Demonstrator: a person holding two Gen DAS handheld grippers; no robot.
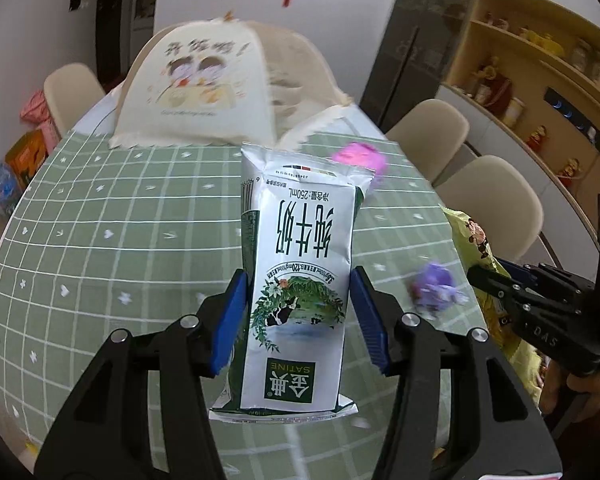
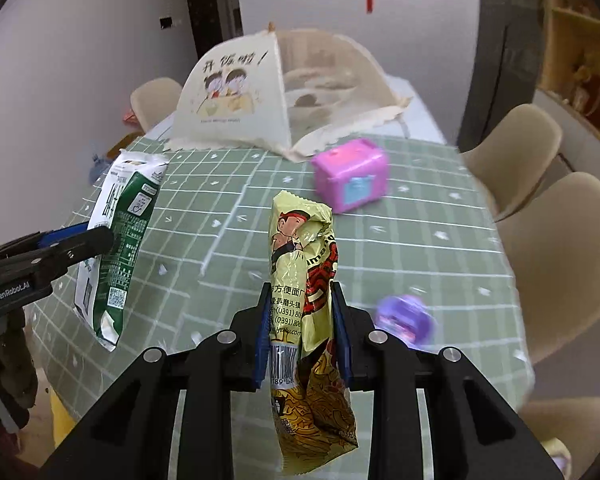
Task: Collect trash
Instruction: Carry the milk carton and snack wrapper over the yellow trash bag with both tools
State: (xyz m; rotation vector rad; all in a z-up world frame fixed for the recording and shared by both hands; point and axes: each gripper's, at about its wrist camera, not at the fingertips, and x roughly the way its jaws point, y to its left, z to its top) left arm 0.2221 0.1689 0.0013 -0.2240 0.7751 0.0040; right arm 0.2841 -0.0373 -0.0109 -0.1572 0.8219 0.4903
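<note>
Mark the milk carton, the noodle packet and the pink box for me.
milk carton [image 1: 300, 276]: left wrist view, middle of its printed front.
noodle packet [image 2: 300, 276]: right wrist view, its middle, just above the jaws.
pink box [image 2: 350, 174]: right wrist view, front face.

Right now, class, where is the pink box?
In the right wrist view the pink box sits on the green checked tablecloth, right of centre, just in front of the mesh food cover.

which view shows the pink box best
The right wrist view. There the pink box stands whole on the green checked tablecloth, with its top, two sides and a blue front panel visible, only slightly blurred. In the left wrist view it is a blurred pink patch, partly hidden behind the milk carton.
</note>
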